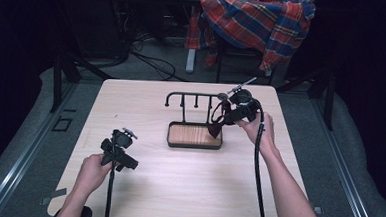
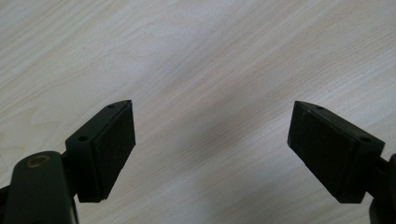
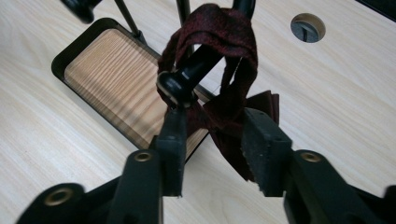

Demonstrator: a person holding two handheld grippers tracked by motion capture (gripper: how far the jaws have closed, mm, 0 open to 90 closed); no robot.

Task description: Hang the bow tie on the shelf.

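Observation:
A black hook stand rises from a wood-lined tray at the table's middle. A dark red bow tie is looped over the stand's right arm, whose round end pokes through the strap. My right gripper reaches in from the right. In the right gripper view the gripper is shut on the hanging bow tie, above the tray. My left gripper hovers low over bare table at the front left. In the left gripper view the gripper is open with nothing between its jaws.
A plaid shirt hangs over a chair behind the table. A round cable hole sits in the tabletop just beyond the stand. Black frame posts stand at both sides, and cables lie on the floor behind.

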